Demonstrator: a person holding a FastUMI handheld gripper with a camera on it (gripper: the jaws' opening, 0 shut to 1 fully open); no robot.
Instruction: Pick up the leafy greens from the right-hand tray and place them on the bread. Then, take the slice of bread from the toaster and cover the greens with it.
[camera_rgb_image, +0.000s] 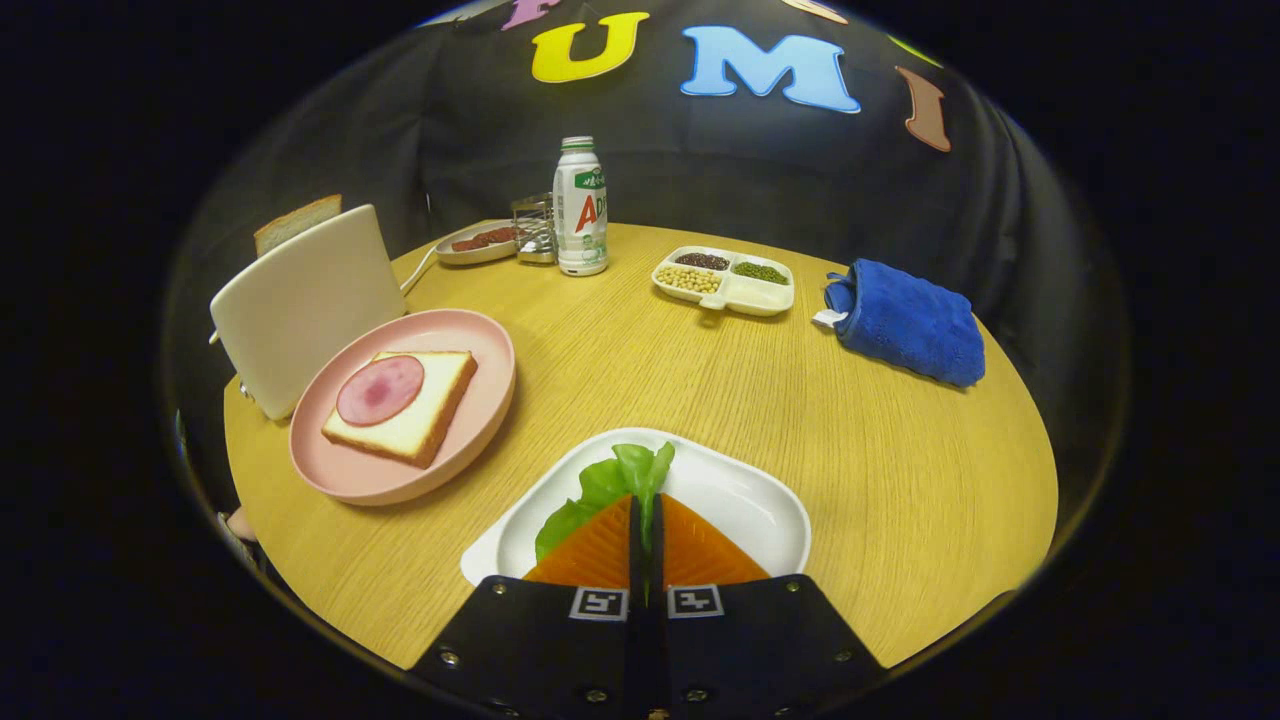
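My gripper hangs over the white tray with its fingers pressed together on the leafy greens. The leaf sticks out ahead of the fingertips and to their left; I cannot tell if it still touches the tray. To the left, a pink plate carries a slice of bread topped with a round of ham. Behind the plate stands a cream toaster, and a second bread slice pokes up from its top.
On the round wooden table, a white bottle and a metal holder stand at the back beside a small dish. A divided dish of beans sits right of them. A folded blue towel lies far right.
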